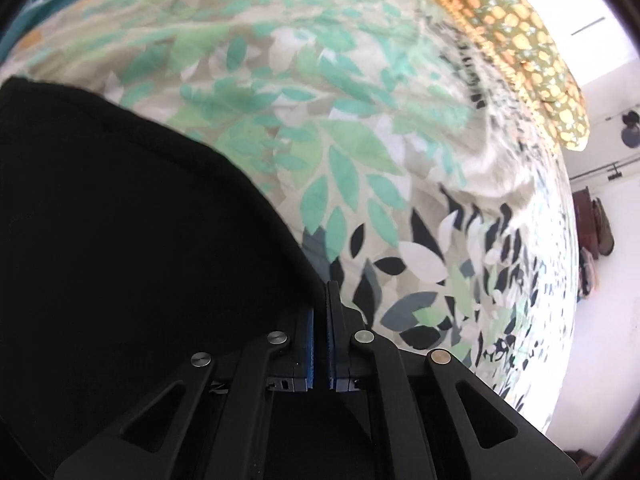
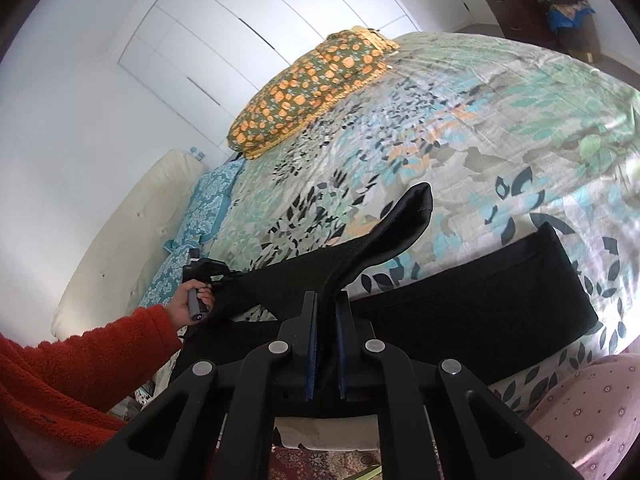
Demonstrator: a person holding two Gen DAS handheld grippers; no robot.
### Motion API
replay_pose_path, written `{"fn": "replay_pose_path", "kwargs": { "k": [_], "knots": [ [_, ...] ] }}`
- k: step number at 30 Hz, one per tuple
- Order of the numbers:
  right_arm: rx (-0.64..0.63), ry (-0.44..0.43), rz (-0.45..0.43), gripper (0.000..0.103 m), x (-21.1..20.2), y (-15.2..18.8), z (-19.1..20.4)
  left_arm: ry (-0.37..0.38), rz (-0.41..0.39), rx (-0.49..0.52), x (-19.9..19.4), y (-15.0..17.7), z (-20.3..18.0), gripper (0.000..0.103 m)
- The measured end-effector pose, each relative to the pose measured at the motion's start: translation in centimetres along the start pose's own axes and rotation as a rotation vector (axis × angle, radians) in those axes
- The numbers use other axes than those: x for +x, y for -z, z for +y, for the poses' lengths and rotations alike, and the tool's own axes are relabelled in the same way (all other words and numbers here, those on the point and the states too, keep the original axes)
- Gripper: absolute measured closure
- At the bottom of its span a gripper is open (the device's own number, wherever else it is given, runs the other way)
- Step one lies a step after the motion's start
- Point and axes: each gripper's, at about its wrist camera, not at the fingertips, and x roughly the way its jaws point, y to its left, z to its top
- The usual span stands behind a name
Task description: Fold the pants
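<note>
Your right tongs [image 2: 327,312] are pinched shut on a fold of the black pants [image 2: 460,300], the cloth rising from between the blue pads and curling up toward 1 o'clock, where a loose end stands off the bed [image 2: 440,120]. The rest of the pants lies as a broad dark band across the near edge of the bed, running from 9 o'clock out to 3 o'clock in the right wrist view. At 9 o'clock there, your left hand [image 2: 192,304], in an orange fleece sleeve [image 2: 80,360], holds the left tongs [image 2: 234,275] against the far end of the pants. In the left wrist view the left tongs [image 1: 321,312] stand nearly closed, with only a thin slit between the blue pads, and the black cloth fills the frame from 7 to 10 o'clock right up to the tips; you seem to have its edge clamped. A pillow [image 2: 304,88] with orange flowers lies at the head of the bed, at 12 o'clock, well apart from the pants.
</note>
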Motion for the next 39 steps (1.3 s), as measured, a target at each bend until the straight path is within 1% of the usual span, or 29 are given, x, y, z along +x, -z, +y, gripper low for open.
{"fn": "replay_pose_path", "kwargs": {
  "k": [2,4,6,7,10,11,13,14,15,17,19,20,22,24,28,30,33,34,36,39],
  "knots": [
    [-0.002,0.029,0.008,0.095,0.7,-0.4,-0.8,0.021,-0.042,0.039,-2.0,0.4,-0.6,0.101],
    [0.004,0.046,0.017,0.095,1.6,-1.1,-1.7,0.062,-0.093,0.078,-5.3,1.1,-0.8,0.101],
    [0.020,0.047,0.023,0.095,2.5,-2.2,-2.5,0.090,-0.143,0.118,-9.4,2.2,-0.5,0.100],
    [0.031,0.045,0.025,0.095,3.0,-2.7,-2.7,0.106,-0.179,0.131,-12.1,3.2,0.1,0.100],
    [0.053,0.024,0.035,0.095,3.9,-4.2,-3.5,0.132,-0.253,0.136,-18.3,7.1,3.0,0.100],
    [0.052,0.023,0.049,0.095,4.2,-4.6,-3.7,0.124,-0.269,0.136,-20.0,9.6,4.4,0.100],
    [0.042,0.043,0.073,0.095,4.8,-5.1,-4.3,0.103,-0.260,0.130,-21.1,13.8,6.9,0.100],
    [0.036,0.059,0.100,0.095,5.2,-5.2,-4.8,0.085,-0.231,0.115,-20.8,16.7,8.5,0.100],
    [0.029,0.087,0.127,0.095,5.6,-5.2,-5.3,0.069,-0.202,0.104,-20.5,18.3,9.7,0.100],
    [0.012,0.144,0.183,0.095,6.2,-5.1,-6.3,0.044,-0.130,0.072,-18.3,22.0,11.7,0.100],
    [0.001,0.196,0.229,0.095,6.4,-5.1,-7.4,0.038,-0.073,0.055,-16.5,24.4,12.7,0.100],
    [-0.002,0.209,0.247,0.095,6.4,-5.0,-7.8,0.041,-0.061,0.057,-16.2,24.9,12.7,0.100],
    [-0.013,0.234,0.264,0.095,6.2,-5.0,-8.3,0.051,-0.037,0.084,-15.8,25.4,12.1,0.100],
    [-0.005,0.238,0.261,0.095,5.8,-5.0,-8.8,0.058,-0.046,0.118,-16.1,25.0,11.2,0.100],
    [0.016,0.227,0.253,0.095,5.2,-4.9,-9.2,0.092,-0.076,0.088,-16.0,23.4,11.0,0.100],
    [0.037,0.237,0.275,0.095,5.4,-4.6,-9.6,0.090,-0.069,0.080,-15.5,23.1,11.2,0.100],
    [0.093,0.226,0.290,0.094,5.6,-4.4,-10.6,0.095,-0.068,0.072,-15.3,23.1,11.5,0.100],
    [0.100,0.226,0.294,0.094,5.6,-4.4,-10.8,0.097,-0.072,0.075,-15.3,23.8,11.6,0.100],
    [0.092,0.234,0.297,0.094,5.5,-4.5,-10.7,0.102,-0.078,0.074,-15.4,23.8,11.6,0.100],
    [0.028,0.288,0.302,0.095,5.2,-5.0,-9.7,0.113,-0.068,0.068,-16.0,24.3,11.6,0.100]
  ]
}}
